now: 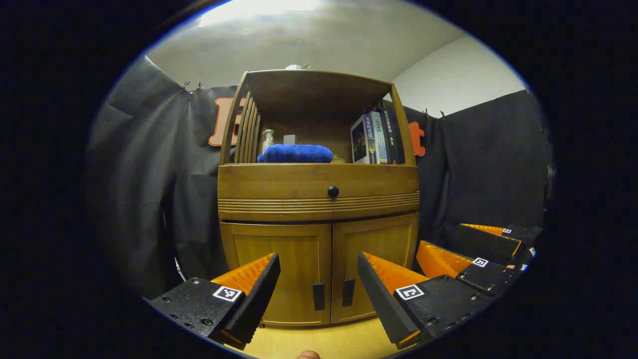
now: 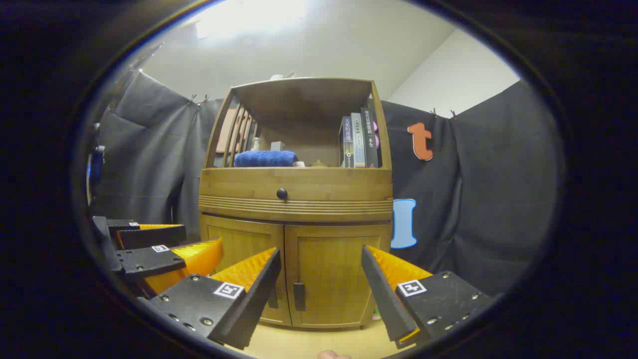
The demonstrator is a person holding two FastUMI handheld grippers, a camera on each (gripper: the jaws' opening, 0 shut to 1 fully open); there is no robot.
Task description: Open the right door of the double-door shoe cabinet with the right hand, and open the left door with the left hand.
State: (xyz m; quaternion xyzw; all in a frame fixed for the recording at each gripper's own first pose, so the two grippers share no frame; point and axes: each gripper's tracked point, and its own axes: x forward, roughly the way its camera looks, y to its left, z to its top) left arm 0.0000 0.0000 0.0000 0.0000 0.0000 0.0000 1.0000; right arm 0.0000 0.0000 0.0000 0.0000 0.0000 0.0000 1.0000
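The shoe cabinet stands on the wooden floor against the black booth cloth, with its left door and right door both closed and their dark handles side by side at the centre seam. Above the doors sit a drawer with a round knob and an open shelf holding a folded blue towel and upright books. The left claw hangs spread wide and empty in front of the doors, apart from them, and the right claw hangs likewise before the right door, beside the left claw.
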